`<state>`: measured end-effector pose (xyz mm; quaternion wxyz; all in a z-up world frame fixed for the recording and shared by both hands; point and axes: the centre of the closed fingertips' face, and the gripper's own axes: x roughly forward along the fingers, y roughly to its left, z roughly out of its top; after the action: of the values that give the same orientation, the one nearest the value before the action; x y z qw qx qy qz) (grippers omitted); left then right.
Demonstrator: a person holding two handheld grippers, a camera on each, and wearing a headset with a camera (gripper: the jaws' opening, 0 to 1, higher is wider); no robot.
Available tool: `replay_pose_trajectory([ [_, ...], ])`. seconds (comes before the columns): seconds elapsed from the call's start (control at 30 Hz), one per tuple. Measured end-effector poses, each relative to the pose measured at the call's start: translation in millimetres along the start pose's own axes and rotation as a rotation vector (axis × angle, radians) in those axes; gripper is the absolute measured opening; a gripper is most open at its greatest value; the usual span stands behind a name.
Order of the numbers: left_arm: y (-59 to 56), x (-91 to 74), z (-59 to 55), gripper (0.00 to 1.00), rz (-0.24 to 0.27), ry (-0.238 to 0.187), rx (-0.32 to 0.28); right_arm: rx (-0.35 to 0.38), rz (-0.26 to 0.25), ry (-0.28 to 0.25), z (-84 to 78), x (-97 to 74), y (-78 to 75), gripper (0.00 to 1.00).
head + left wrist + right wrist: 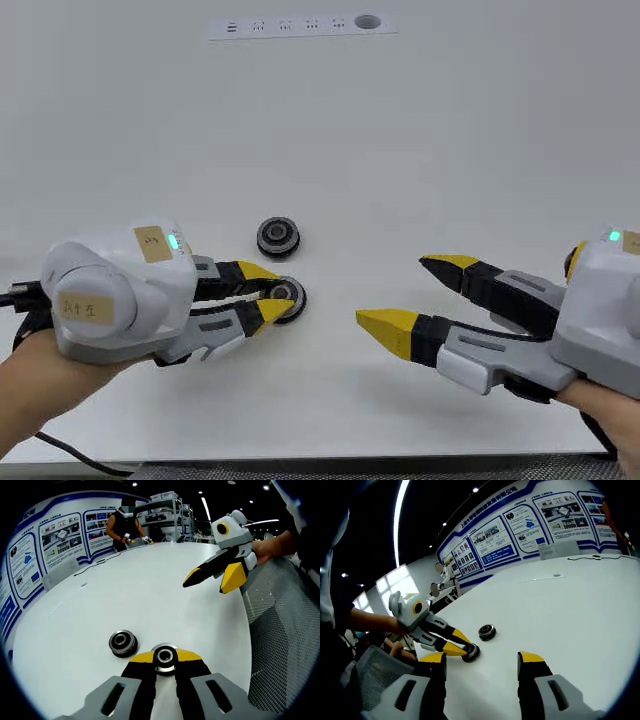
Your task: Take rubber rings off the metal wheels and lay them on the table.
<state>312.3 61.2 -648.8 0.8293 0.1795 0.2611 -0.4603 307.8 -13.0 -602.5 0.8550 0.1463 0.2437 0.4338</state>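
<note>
My left tool (pixel 268 291) pinches a metal wheel (pixel 291 297) on the surface (pixel 400 150), a second wheel (pixel 278 236) near; my right tool (pixel 408 291) hovers spread.

place: lab showroom | evidence: wall info boards (pixel 520 527), storage racks (pixel 167 507), white workbench (pixel 420 160)

Bright, even light; fisheye-warped edges

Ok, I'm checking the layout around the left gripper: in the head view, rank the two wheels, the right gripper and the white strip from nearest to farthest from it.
1. Gripped wheel, between the left gripper tips.
2. Second wheel, just beyond it.
3. Right gripper, across to the right.
4. White strip, far back.
</note>
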Motion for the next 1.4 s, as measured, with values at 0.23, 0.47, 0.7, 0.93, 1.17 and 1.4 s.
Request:
replay_pose_trajectory([
  [0.23, -0.3, 0.3, -0.7, 0.13, -0.015, 0.023, 0.013, 0.196, 0.052, -0.041, 1.6, 26.7, 10.7, 0.58],
  [0.47, -0.6, 0.4, -1.1, 0.13, -0.041, 0.035, 0.045, 0.292, 0.093, 0.006, -11.5, 41.7, 17.9, 0.61],
  [0.7, -0.5, 0.7, -1.5, 0.13, -0.049, 0.043, 0.055, 0.406, 0.124, 0.027, -15.3, 53.1, 24.1, 0.62],
  [0.93, -0.7, 0.9, -1.9, 0.13, -0.057, 0.053, 0.074, 0.478, 0.14, 0.045, -17.7, 62.8, 30.8, 0.63],
  [1.17, -1.1, 1.3, -2.3, 0.13, -0.068, 0.064, 0.097, 0.526, 0.148, 0.073, -22.6, 68.5, 33.7, 0.63],
  [1.4, -1.3, 1.8, -2.5, 0.13, -0.071, 0.068, 0.1, 0.554, 0.149, 0.089, -24.3, 71.3, 33.9, 0.65],
])
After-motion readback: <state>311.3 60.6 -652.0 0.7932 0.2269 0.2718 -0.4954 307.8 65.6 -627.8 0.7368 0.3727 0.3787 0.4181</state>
